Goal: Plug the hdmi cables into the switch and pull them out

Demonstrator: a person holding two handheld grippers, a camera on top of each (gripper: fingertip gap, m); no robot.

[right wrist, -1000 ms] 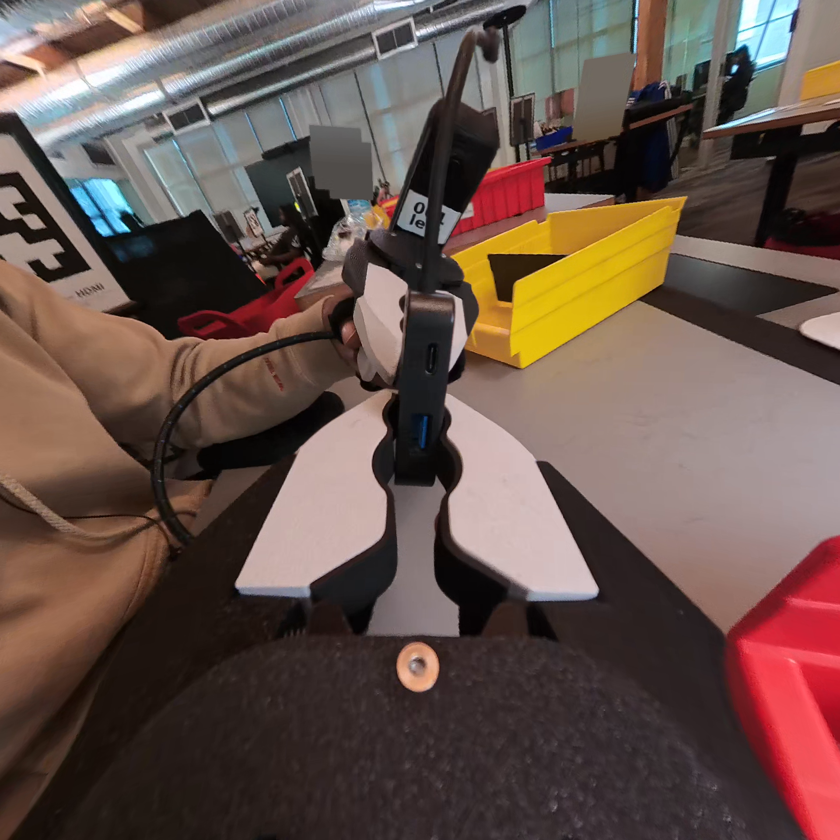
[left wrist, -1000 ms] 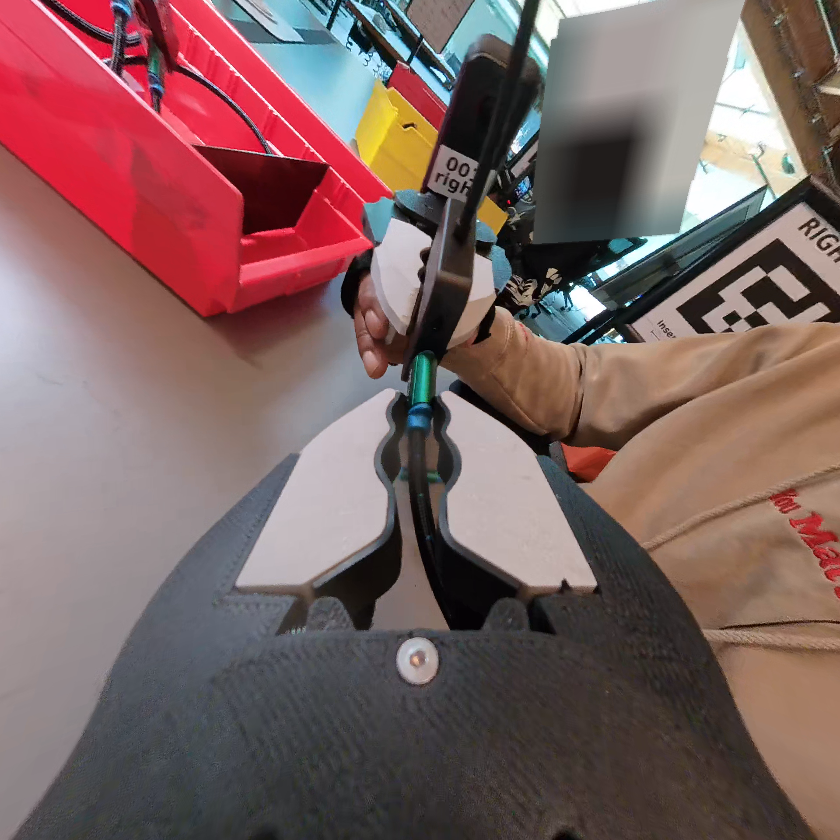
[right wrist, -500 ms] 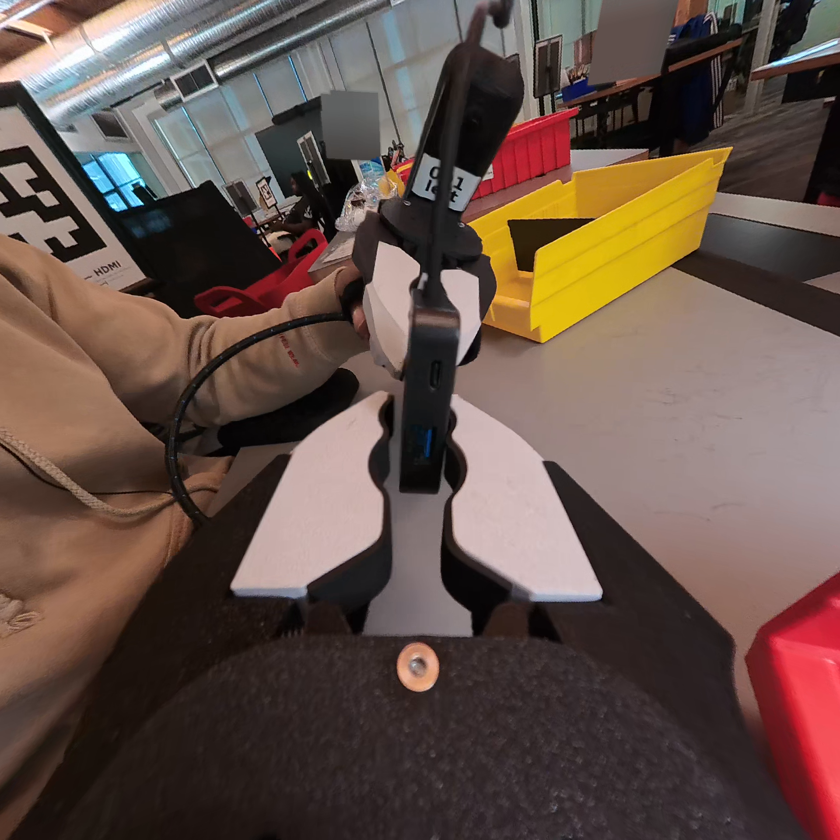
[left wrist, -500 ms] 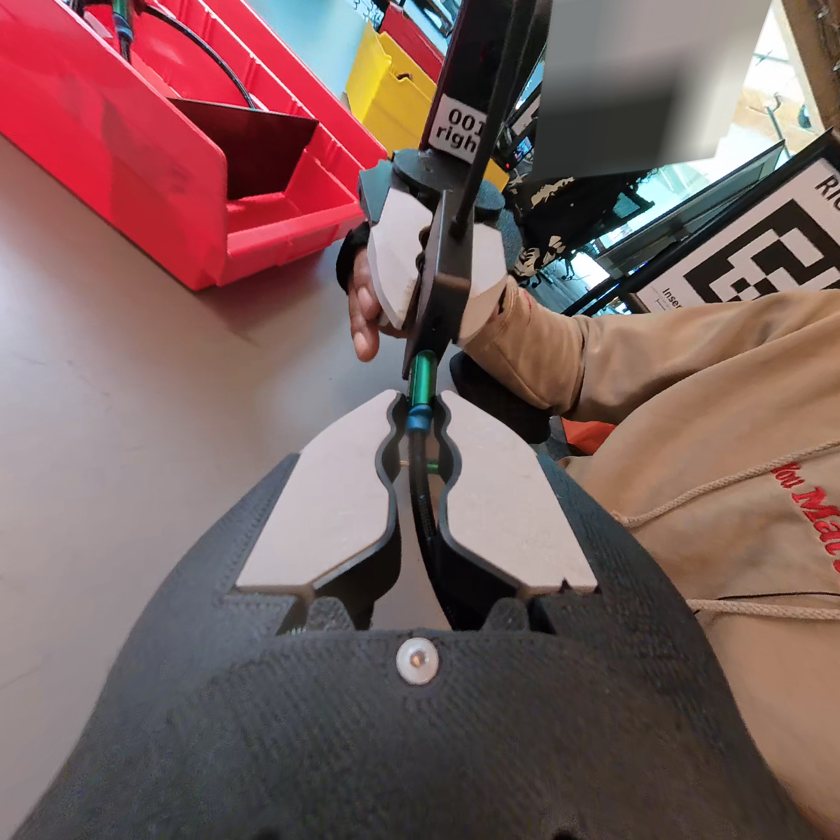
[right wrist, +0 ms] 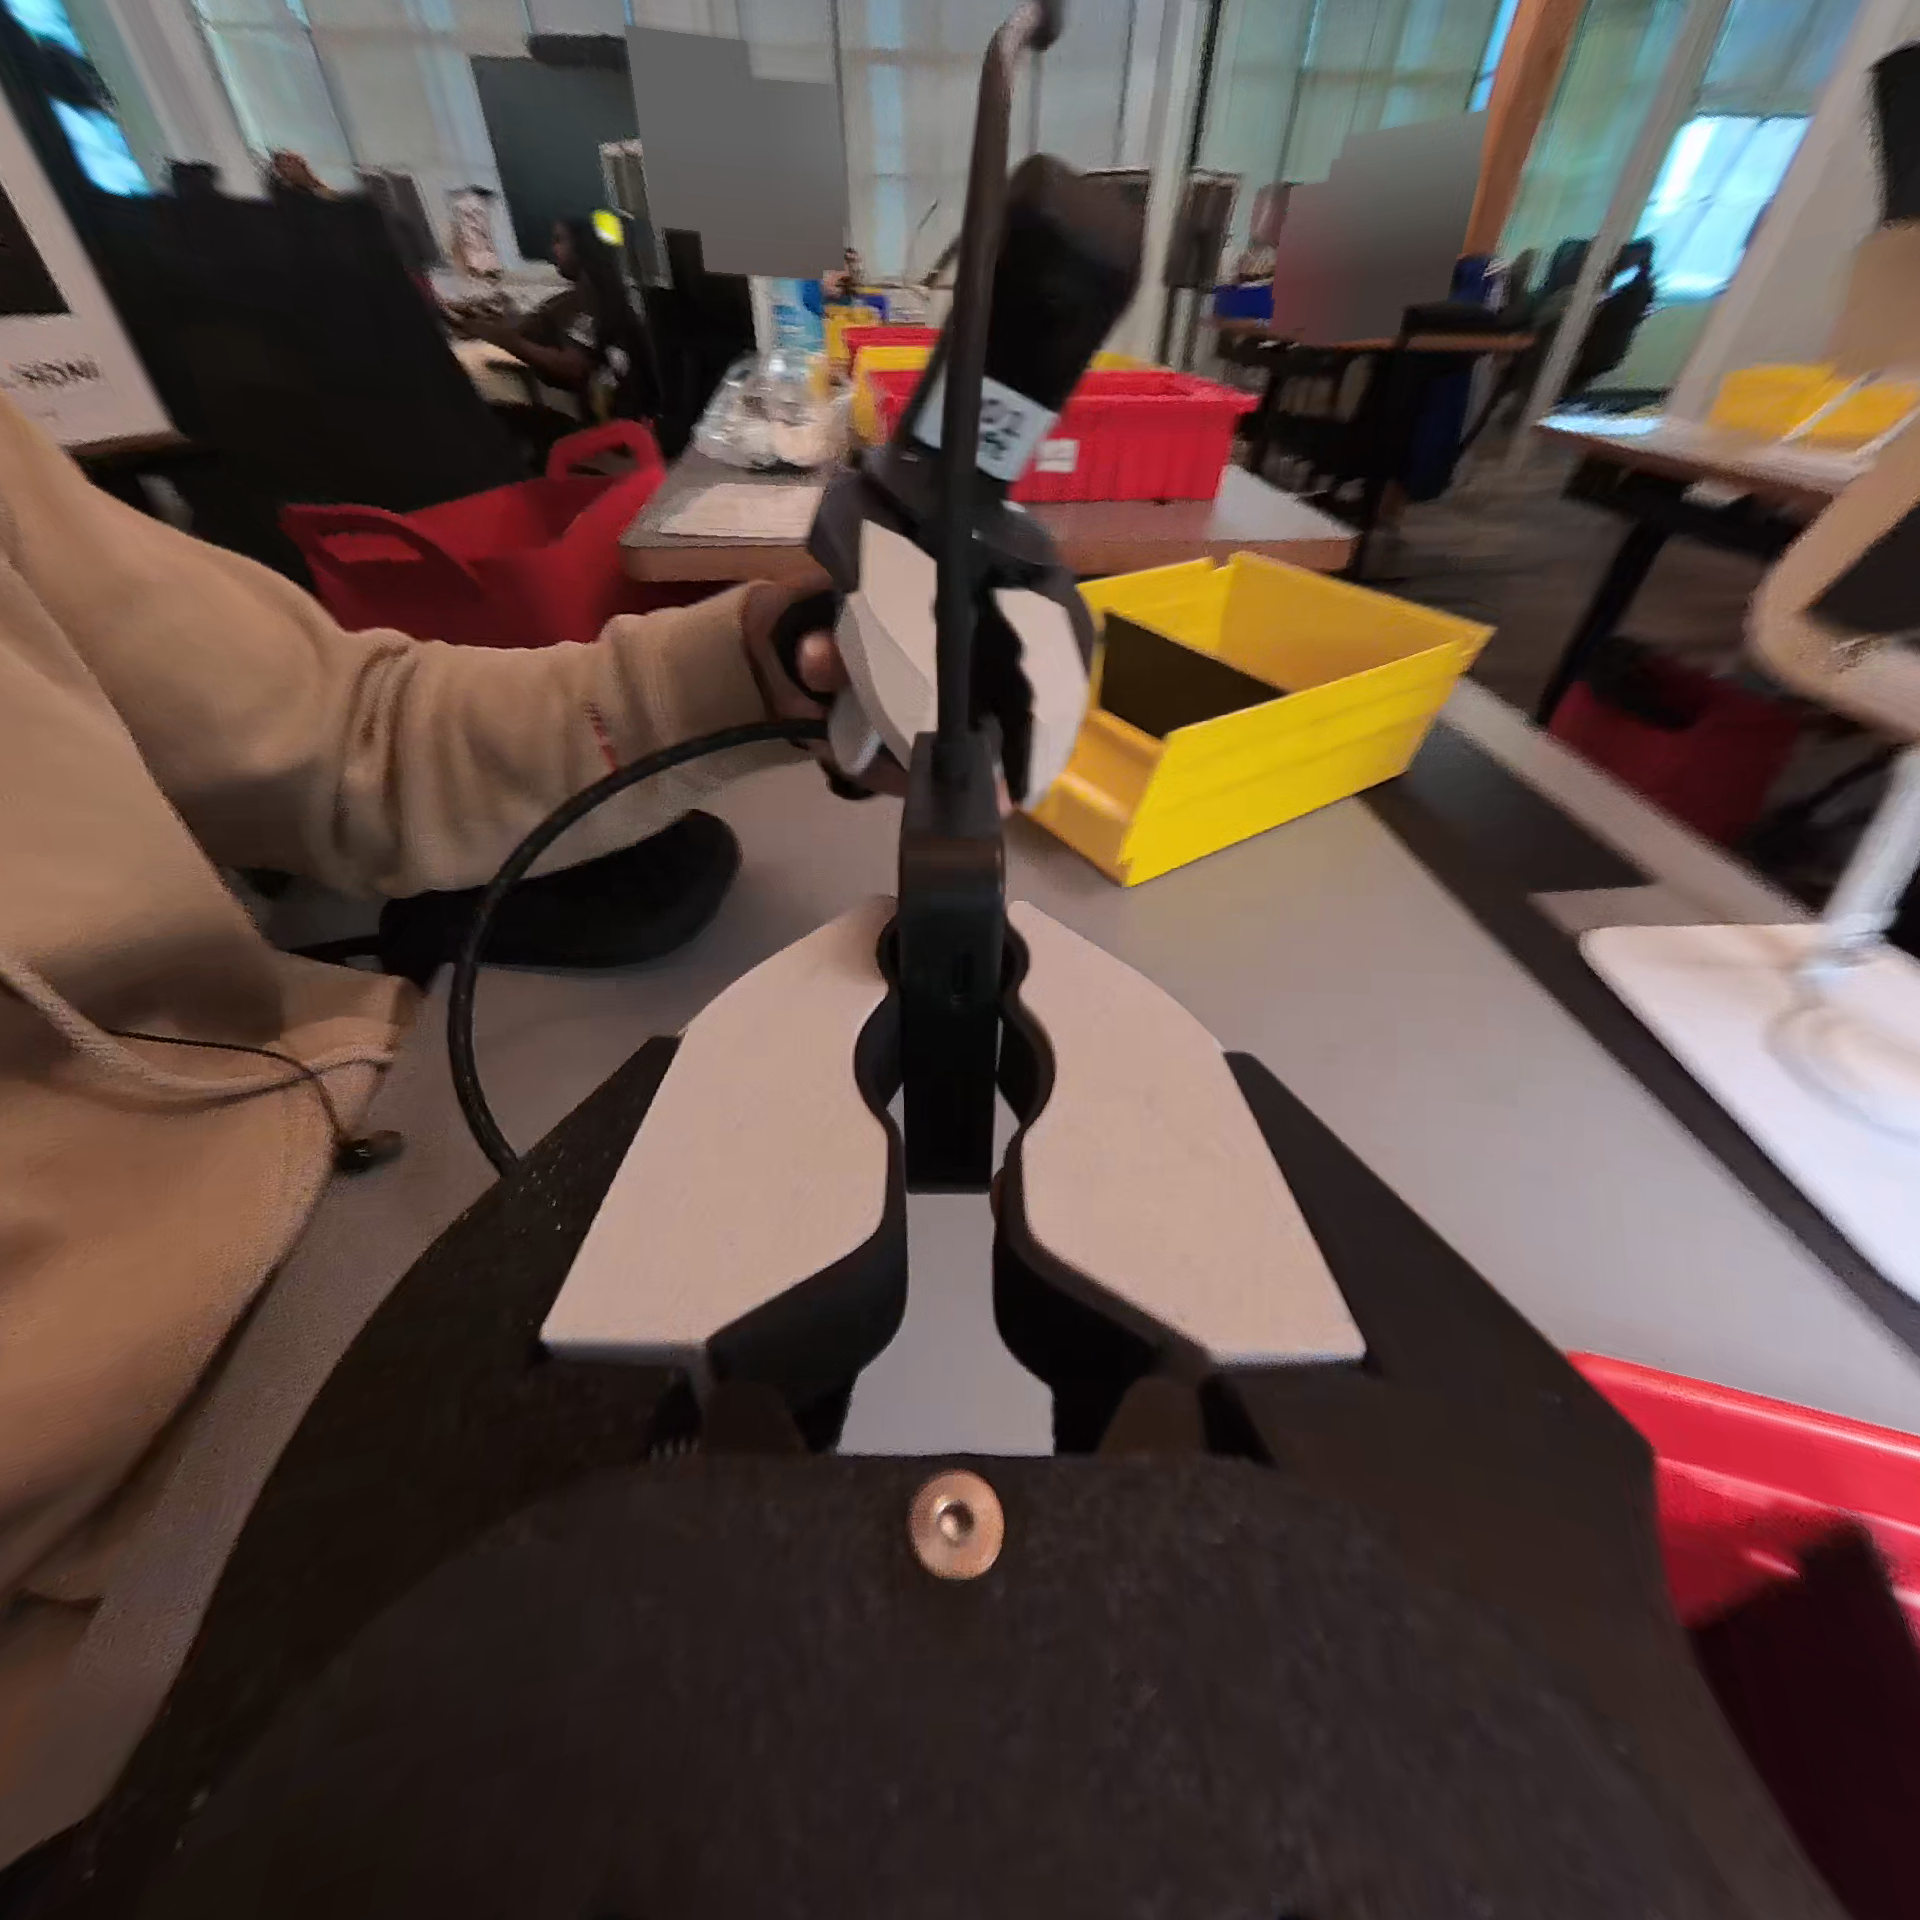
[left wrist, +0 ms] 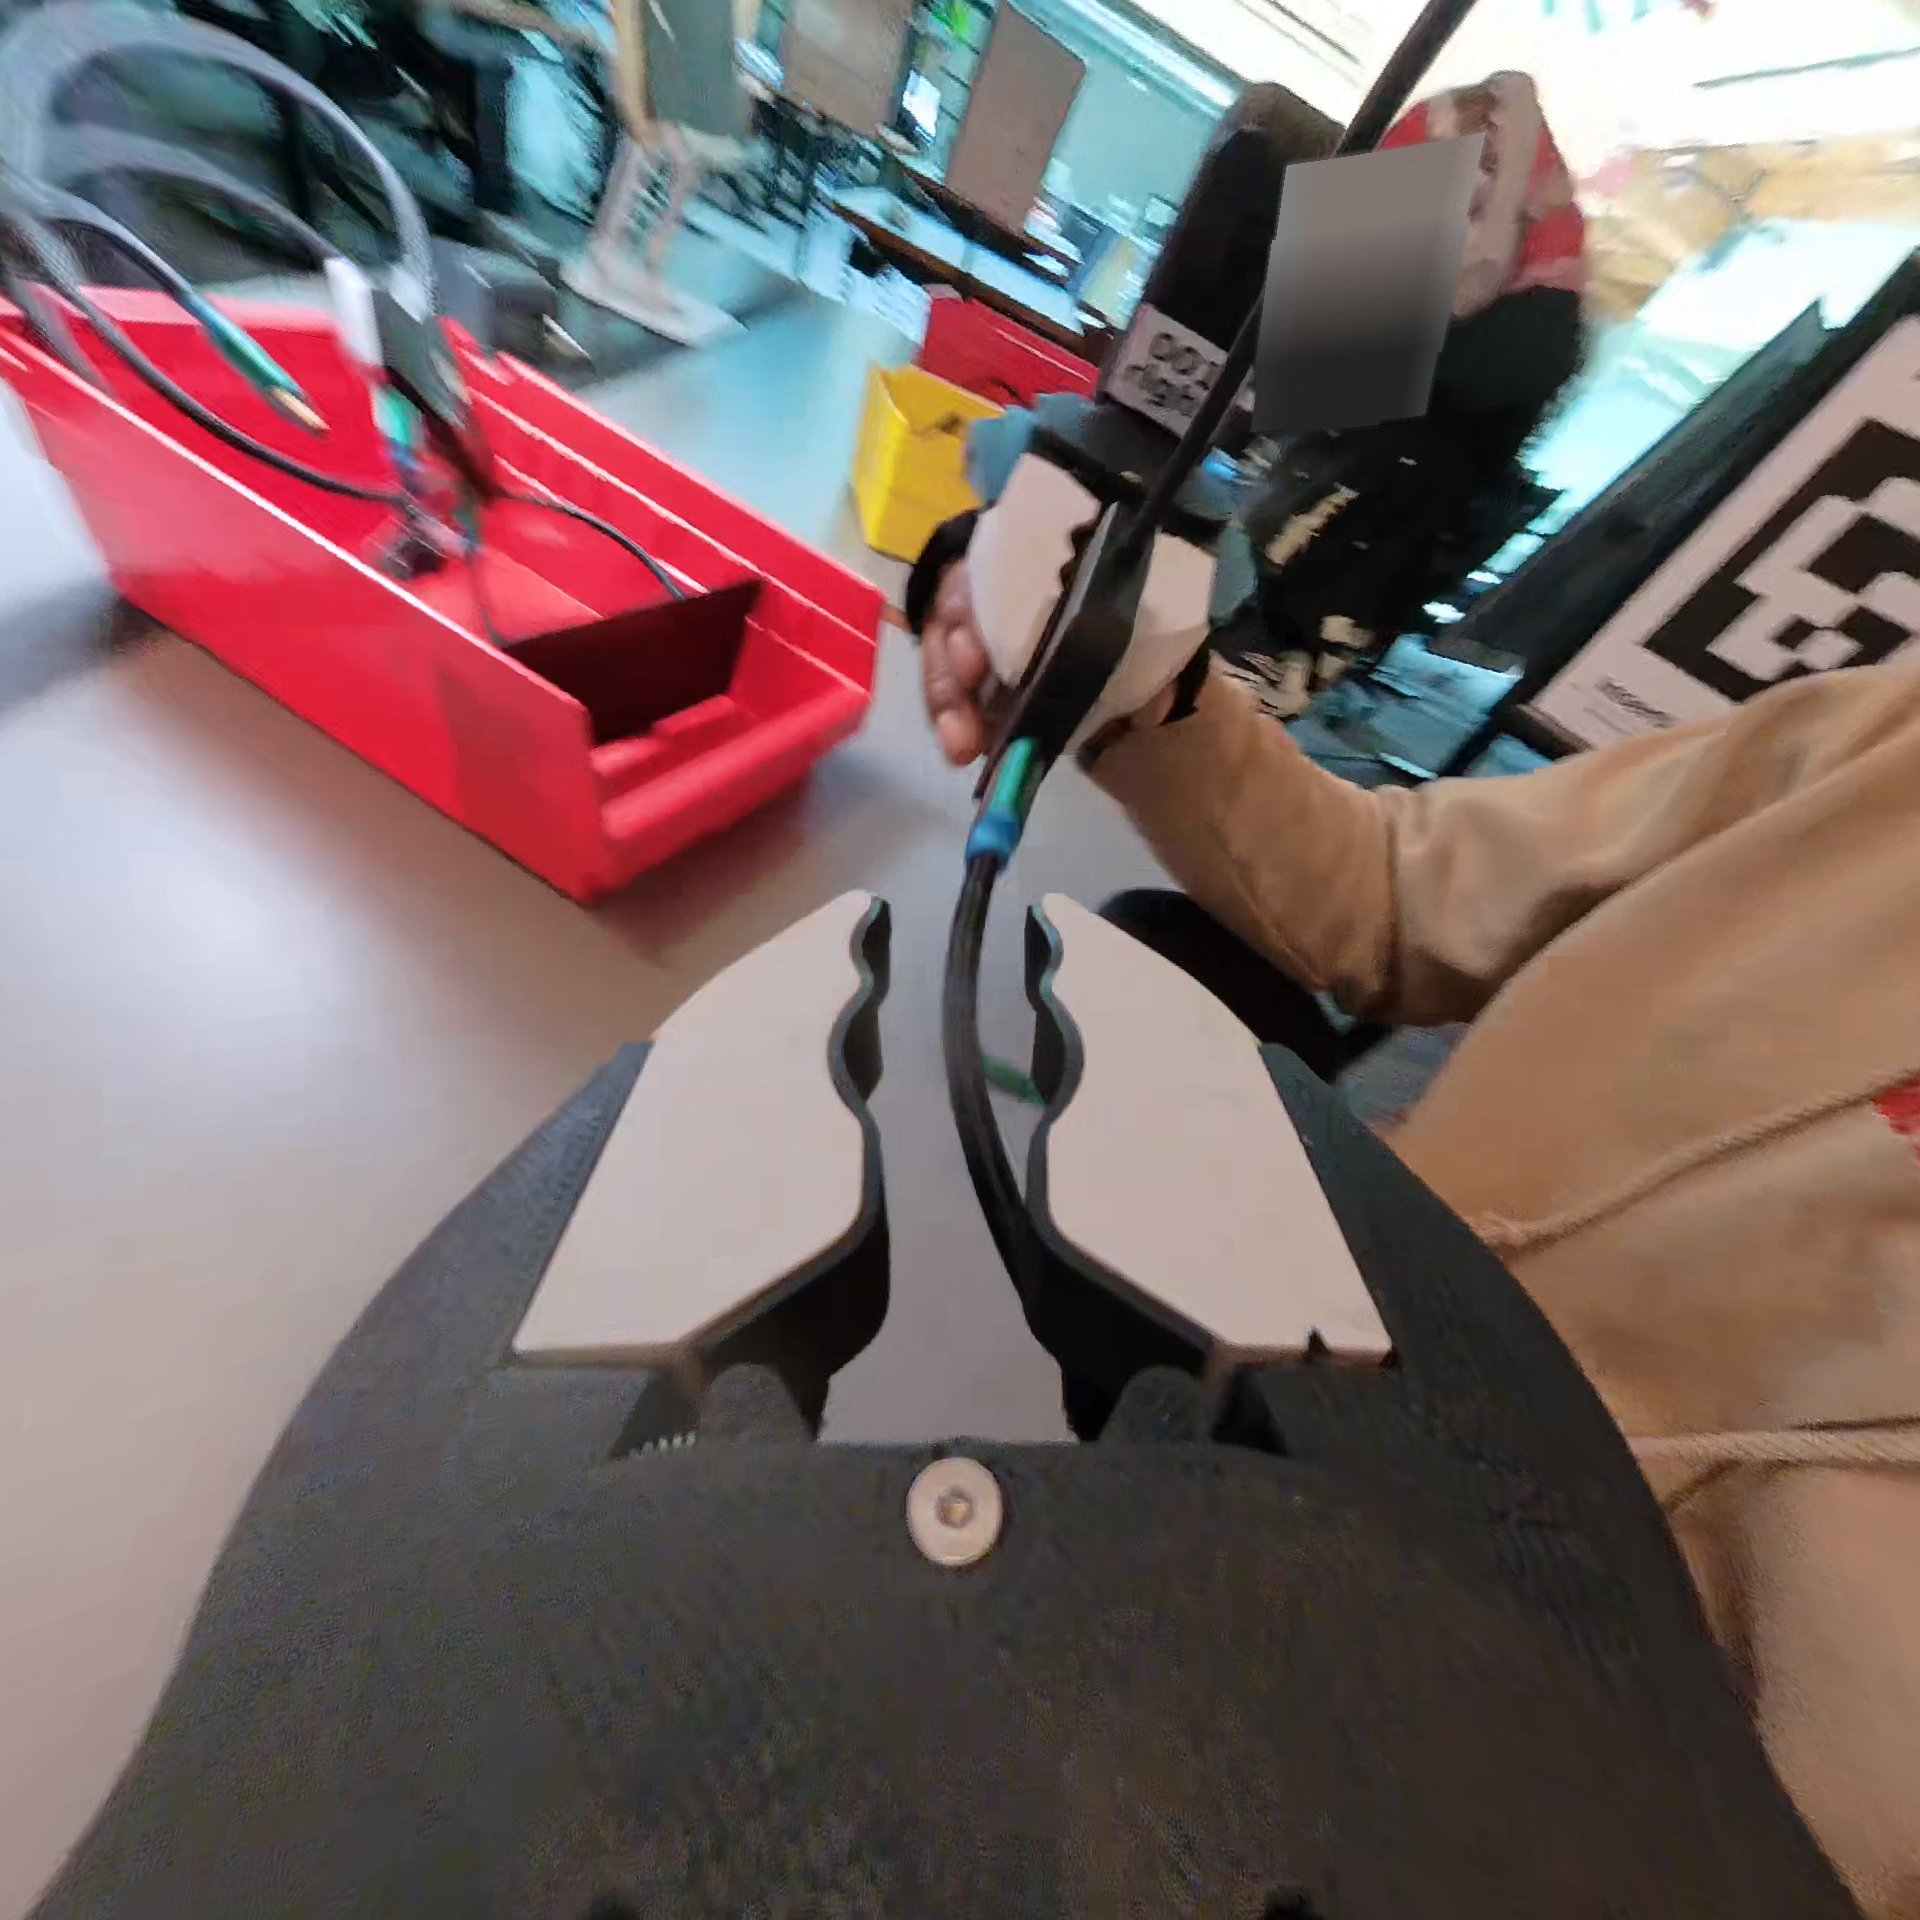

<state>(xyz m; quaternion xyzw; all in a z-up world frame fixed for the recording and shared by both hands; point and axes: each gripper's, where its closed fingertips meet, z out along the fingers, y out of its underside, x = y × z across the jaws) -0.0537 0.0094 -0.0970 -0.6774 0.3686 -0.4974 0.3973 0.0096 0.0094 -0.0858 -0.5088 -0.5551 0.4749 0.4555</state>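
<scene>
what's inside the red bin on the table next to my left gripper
The red bin holds tangled black cables with green-tipped plugs and a dark divider plate. Its floor is hidden by the near wall.

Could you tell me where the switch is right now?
The switch is clamped upright in the right gripper, centre of the right wrist view, above the grey table.

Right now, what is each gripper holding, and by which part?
The right gripper clamps the slim black rectangular switch by its lower end. The left gripper holds nothing: its jaws stand open around the black HDMI cable, below its green-and-blue plug.
</scene>
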